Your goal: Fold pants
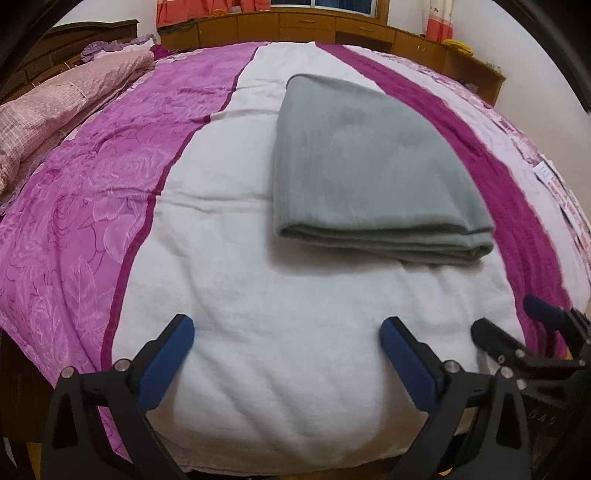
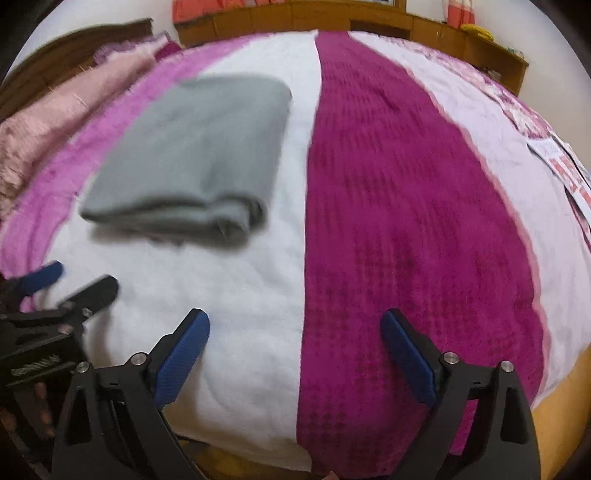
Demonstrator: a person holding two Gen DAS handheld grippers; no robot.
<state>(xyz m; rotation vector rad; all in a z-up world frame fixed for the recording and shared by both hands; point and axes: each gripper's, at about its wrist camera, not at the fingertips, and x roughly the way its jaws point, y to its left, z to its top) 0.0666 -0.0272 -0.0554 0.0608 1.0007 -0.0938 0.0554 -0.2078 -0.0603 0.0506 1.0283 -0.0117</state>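
From the left wrist camera, the grey pants (image 1: 373,166) lie in a compact, layered rectangle on the white stripe of the bedspread (image 1: 258,332), their stacked fold edge facing the camera and their far end rounded toward the wooden cabinets (image 1: 295,22). By the look of it the folding is finished or all but finished, and the step in hand appears to be the pull-back after the last fold; any next move would call only for a light squaring of the near edge, if anything. The left gripper (image 1: 286,332) hangs over bare white quilt well short of the pants, its blue-padded fingers (image 1: 173,354) spread wide, empty and touching nothing. The right gripper (image 1: 513,325) shows at the lower right edge, also parted and clear of the cloth. From the right wrist camera, motion-blurred, the pants (image 2: 192,155) sit up and to the left on the same white stripe, beside the magenta band (image 2: 399,221). The right gripper (image 2: 295,328) is released, jaws wide apart, holding nothing, straddling the seam between white and magenta. The left gripper (image 2: 79,278) appears at the left edge, near the pants but apart from them, fingers parted.
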